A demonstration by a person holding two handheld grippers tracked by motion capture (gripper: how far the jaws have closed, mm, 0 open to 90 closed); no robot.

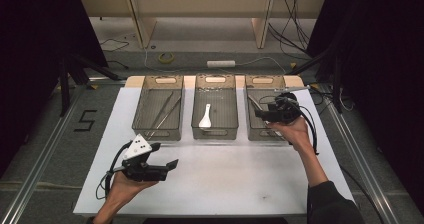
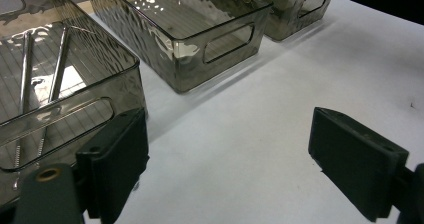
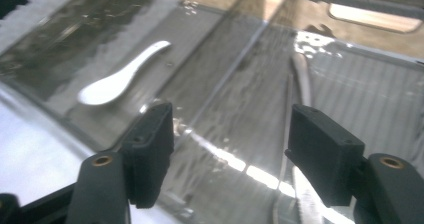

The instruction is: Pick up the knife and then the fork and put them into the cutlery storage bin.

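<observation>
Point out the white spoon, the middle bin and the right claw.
white spoon [image 1: 205,118], high view, on its bowl.
middle bin [image 1: 215,133], high view, on its near wall.
right claw [image 3: 230,146], right gripper view, midway between its open jaws.

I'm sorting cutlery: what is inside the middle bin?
The middle bin holds one white spoon, lying flat on its floor. The ribbed smoky walls blur the corners, so anything small there is hidden.

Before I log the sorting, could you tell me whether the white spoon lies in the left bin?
No, the white spoon lies in the middle bin.
</observation>
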